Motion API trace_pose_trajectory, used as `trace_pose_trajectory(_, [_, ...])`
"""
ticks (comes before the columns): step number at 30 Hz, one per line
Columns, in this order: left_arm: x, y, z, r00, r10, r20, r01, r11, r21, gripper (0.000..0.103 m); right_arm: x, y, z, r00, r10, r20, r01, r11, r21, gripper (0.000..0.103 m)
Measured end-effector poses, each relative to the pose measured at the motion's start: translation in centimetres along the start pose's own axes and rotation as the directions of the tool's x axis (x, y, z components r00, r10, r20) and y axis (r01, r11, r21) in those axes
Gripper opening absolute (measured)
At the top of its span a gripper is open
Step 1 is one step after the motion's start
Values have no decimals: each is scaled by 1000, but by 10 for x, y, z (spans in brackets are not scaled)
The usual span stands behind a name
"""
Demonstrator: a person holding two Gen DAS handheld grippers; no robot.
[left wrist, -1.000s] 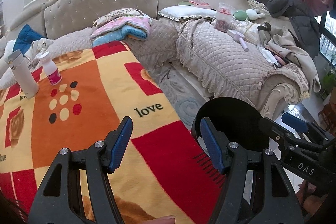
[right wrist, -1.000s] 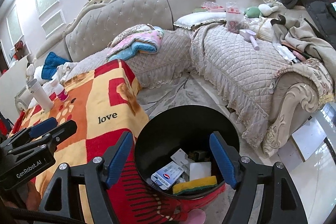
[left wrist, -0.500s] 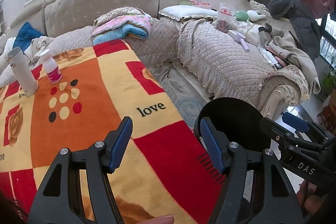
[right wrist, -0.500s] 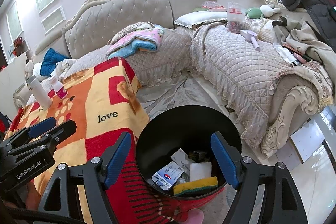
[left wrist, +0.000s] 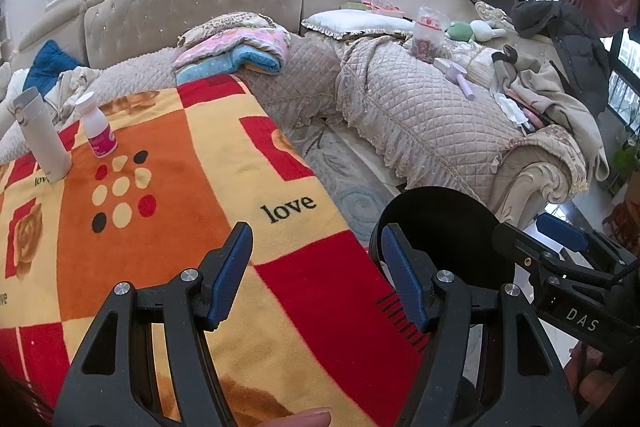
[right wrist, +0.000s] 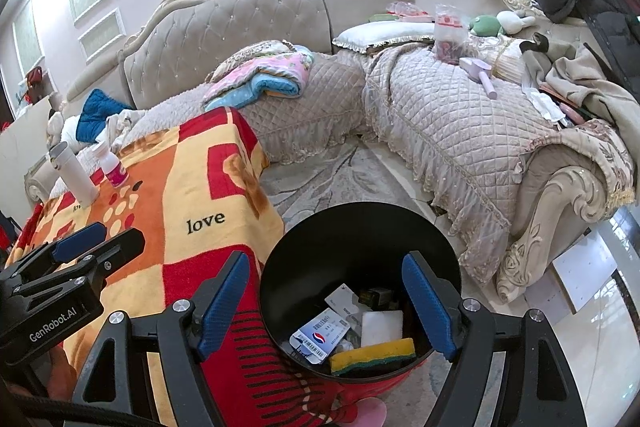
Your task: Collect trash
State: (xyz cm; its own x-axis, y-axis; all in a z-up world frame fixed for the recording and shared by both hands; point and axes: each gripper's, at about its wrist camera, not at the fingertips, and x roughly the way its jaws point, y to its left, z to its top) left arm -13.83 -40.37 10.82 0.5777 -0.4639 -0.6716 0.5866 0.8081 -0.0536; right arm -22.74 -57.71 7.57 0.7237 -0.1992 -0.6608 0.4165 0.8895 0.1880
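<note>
Both of my claws hang empty, pads apart: my left gripper (left wrist: 316, 275) over the orange, red and yellow "love" blanket (left wrist: 168, 195), my right gripper (right wrist: 326, 301) above the mouth of the black trash bin (right wrist: 304, 251), which stands on the floor just beside the blanket's hanging edge. Inside the bin lie a yellow-and-green sponge (right wrist: 372, 355), a white block (right wrist: 382, 327), a blue-and-white wrapper (right wrist: 320, 337) and some darker scraps I cannot make out. On the blanket's far corner a white tumbler (left wrist: 42, 135) and a small white bottle with a pink label (left wrist: 98, 127) stand upright, near each other. A fingertip (left wrist: 300, 419) shows at the bottom of my left view.
</note>
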Motion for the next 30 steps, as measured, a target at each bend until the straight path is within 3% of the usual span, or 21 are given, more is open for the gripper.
trace_pose_trajectory(30, [3, 2, -2, 1000, -7, -8, 7, 1000, -15, 66, 1, 4, 5, 1000, -11, -4, 11, 1000, -15, 78])
